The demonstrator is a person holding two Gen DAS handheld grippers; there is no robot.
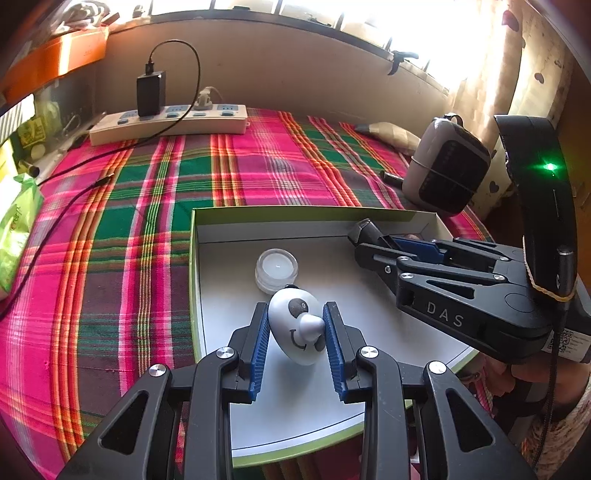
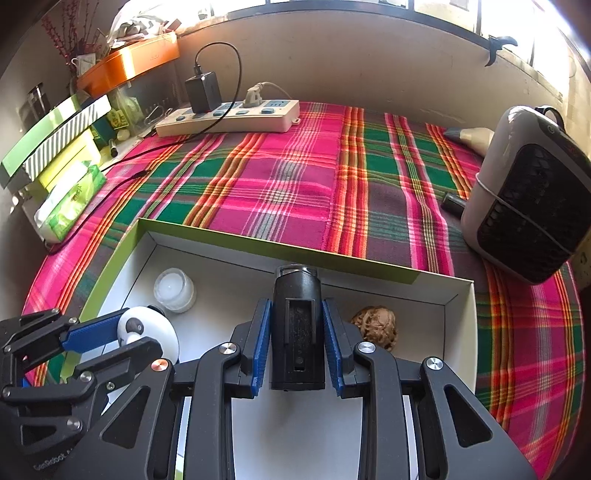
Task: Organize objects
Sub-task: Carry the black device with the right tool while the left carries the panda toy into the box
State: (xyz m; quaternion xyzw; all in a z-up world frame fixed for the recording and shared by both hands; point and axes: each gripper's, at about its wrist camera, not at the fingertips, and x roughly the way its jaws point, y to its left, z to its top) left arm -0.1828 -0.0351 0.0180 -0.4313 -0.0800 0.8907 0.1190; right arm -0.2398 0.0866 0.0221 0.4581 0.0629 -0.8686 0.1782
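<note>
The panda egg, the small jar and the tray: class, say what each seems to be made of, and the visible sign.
Panda egg: probably glossy plastic or ceramic; smooth white shell with highlights and painted black marks.
Small jar: seemingly translucent plastic or glass; cloudy wall, paler lid.
Tray: likely cardboard; thin folded walls, matte white inside, green outside.

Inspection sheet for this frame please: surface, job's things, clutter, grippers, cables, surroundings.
Surface: plaid cloth under a shallow box tray.
Job's things: candle jar and walnut lie in the tray.
Clutter: tissue pack, small heater.
Grippers: left gripper shut on panda egg toy; right gripper shut on black cylinder; both over the tray.
Cables: power strip with black adapter, cable trailing across the cloth.
Surroundings: bright window, orange box.
</note>
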